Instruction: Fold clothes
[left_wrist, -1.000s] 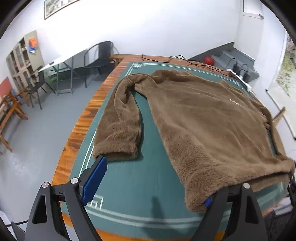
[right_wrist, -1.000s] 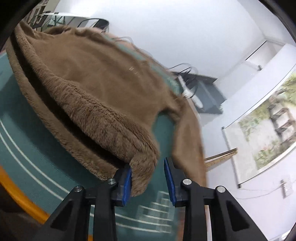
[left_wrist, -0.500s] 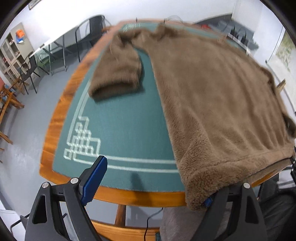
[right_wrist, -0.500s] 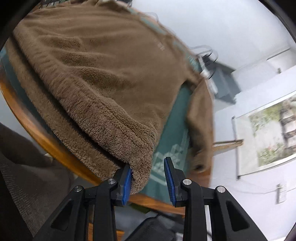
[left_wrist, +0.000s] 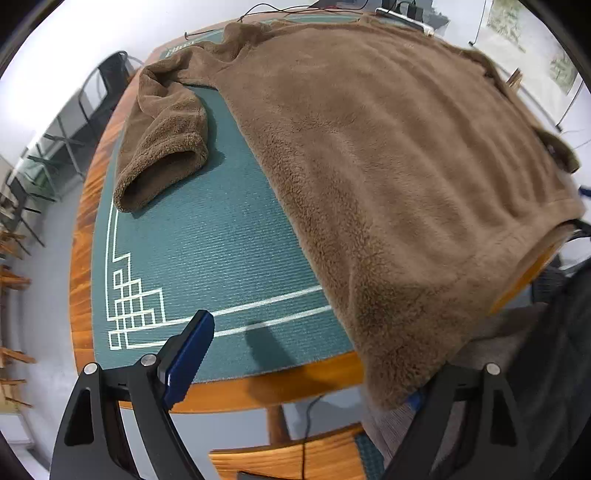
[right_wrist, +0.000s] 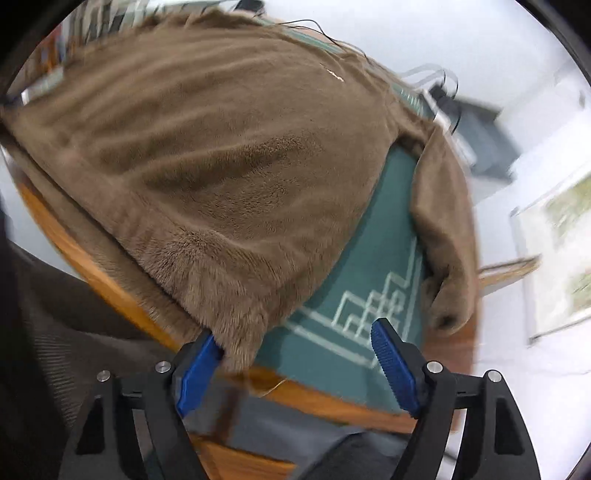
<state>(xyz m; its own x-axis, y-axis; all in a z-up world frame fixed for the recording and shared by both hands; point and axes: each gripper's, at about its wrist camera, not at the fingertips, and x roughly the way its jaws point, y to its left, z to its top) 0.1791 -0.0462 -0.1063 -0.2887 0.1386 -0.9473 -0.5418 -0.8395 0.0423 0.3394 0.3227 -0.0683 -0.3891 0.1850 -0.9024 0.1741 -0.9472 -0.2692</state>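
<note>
Now both our claws, left (left_wrist: 306, 360) and right (right_wrist: 301, 363), gape at the fleece (left_wrist: 388, 147) hem overhanging the counter (left_wrist: 273, 384); square it.

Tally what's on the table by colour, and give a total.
Brown: 1, the fleece sweater, its hem hanging past the table's near edge.
Green: 1, the mat with white line patterns, lying under the sweater.
Black: 1, the cable at the far edge.
Total: 3
</note>
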